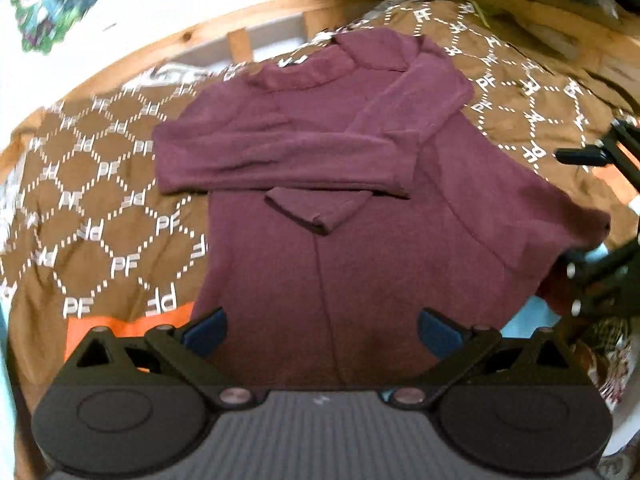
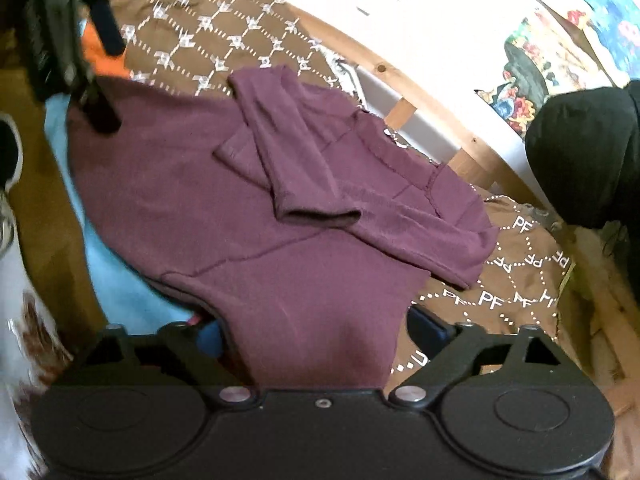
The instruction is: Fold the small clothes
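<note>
On the brown patterned blanket (image 1: pixel 100 216) lies the maroon sweater (image 1: pixel 360 260), both sleeves folded across its chest. I see my left gripper (image 1: pixel 322 330) spread wide over the hem. My right gripper (image 2: pixel 316 334) is also wide, with the hem cloth bunched between its blue pads (image 2: pixel 428 330).

One maroon long-sleeved top (image 1: pixel 360 240) is present, with two sleeves (image 1: pixel 280 152) folded across its front. Two grippers are in view: the left gripper (image 1: pixel 322 330) and the right gripper (image 2: pixel 316 334), each with two blue-padded fingers (image 1: pixel 206 330). One brown blanket (image 1: pixel 100 220) printed with a repeated white "PF" pattern lies underneath, one wooden bed rail (image 1: pixel 192 36) borders it, and one black bundle (image 2: pixel 584 152), which cannot be identified, sits in the right wrist view.
</note>
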